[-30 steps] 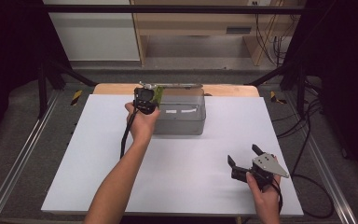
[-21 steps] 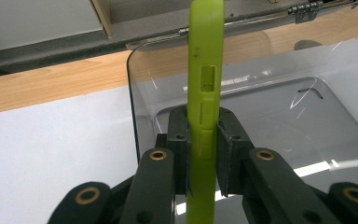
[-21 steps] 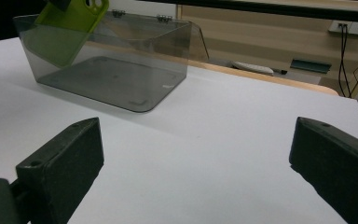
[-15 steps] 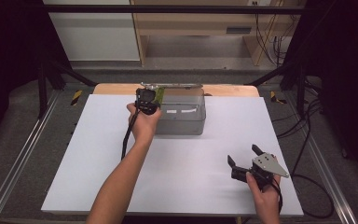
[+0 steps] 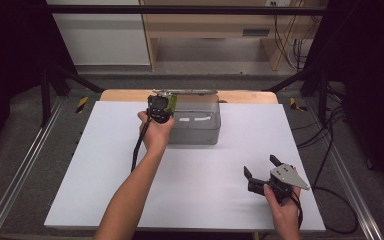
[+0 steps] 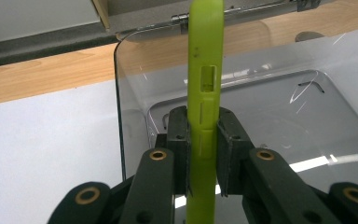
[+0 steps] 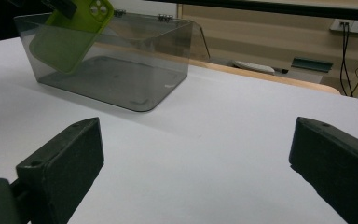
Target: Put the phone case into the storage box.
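Our left gripper (image 6: 200, 154) pinches the green phone case (image 6: 204, 93) edge-on between its 2 fingers, holding it partly lowered into the clear box (image 5: 200, 122) at the worktop's (image 5: 105, 165) far side. Our right gripper (image 5: 263, 167) rests near us, fingers spread.

Left forearm stretched far forward across the table, left gripper (image 5: 161, 107) raised at its end — jaws clamped tight, right gripper (image 5: 265, 173) low near the front edge, jaws spread wide — hand curled behind it
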Tool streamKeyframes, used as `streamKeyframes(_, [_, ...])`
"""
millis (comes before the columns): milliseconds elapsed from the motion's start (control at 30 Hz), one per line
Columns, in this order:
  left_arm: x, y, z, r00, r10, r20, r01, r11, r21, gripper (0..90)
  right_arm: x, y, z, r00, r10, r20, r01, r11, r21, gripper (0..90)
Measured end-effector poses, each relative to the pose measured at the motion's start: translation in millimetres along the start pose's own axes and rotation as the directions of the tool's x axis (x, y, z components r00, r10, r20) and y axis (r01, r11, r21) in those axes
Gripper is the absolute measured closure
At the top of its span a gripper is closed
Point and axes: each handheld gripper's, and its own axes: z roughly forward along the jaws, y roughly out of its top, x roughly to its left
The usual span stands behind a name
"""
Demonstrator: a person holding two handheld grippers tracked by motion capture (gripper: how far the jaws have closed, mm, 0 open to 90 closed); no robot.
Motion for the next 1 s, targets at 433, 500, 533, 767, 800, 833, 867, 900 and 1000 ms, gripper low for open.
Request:
streamKeyframes(433, [0.1,2.8,3.4,0.9998,-0.020,0.002,0.020,0.9996,0.021,77.7,0.9,-0.2,1.2,1.0000,0.003,-0.002,-0.003,1.000,0.003,3.2])
streamKeyframes(500, [-0.4,3.5,4.3,0.9997,-0.024,0.003,0.024,0.9995,0.023,77.7,0.9,-0.3,1.3,1.0000,0.002,-0.002,-0.002,1.000,0.005,3.2])
streamKeyframes(533, [-1.1,3.9,5.0,0.9997,-0.022,-0.004,0.022,0.9995,0.024,77.6,0.9,-0.4,1.4,1.0000,0.003,-0.002,-0.003,1.000,0.002,3.2])
streamKeyframes(767, [-3.7,6.7,7.2,0.9999,-0.012,-0.005,0.012,0.9992,0.037,77.5,1.4,-0.7,2.0,1.0000,0.005,-0.004,-0.005,1.000,0.007,3.2])
streamKeyframes(800, [-3.4,7.0,7.8,0.9999,-0.010,-0.006,0.010,0.9992,0.039,77.6,1.7,-0.8,2.4,1.0000,0.005,-0.004,-0.005,1.000,0.005,3.2])
streamKeyframes(833, [-3.2,7.2,8.3,0.9999,-0.011,-0.006,0.011,0.9992,0.039,77.6,2.1,-0.8,2.4,1.0000,0.005,-0.005,-0.005,1.000,0.008,3.2])
streamKeyframes(867, [-2.8,7.4,8.8,0.9999,-0.012,-0.006,0.013,0.9992,0.039,77.5,2.3,-0.7,2.3,1.0000,0.003,-0.006,-0.003,1.000,0.010,3.2])
streamKeyframes(900, [-2.5,7.5,9.1,0.9999,-0.015,-0.009,0.015,0.9991,0.039,77.5,2.3,-0.8,2.4,1.0000,0.000,-0.006,0.000,1.000,0.011,3.2])
streamKeyframes(1000, [-1.1,8.2,9.9,0.9997,-0.021,-0.009,0.021,0.9988,0.044,77.5,2.2,-0.8,2.5,1.0000,0.000,-0.006,0.000,1.000,0.012,3.2])
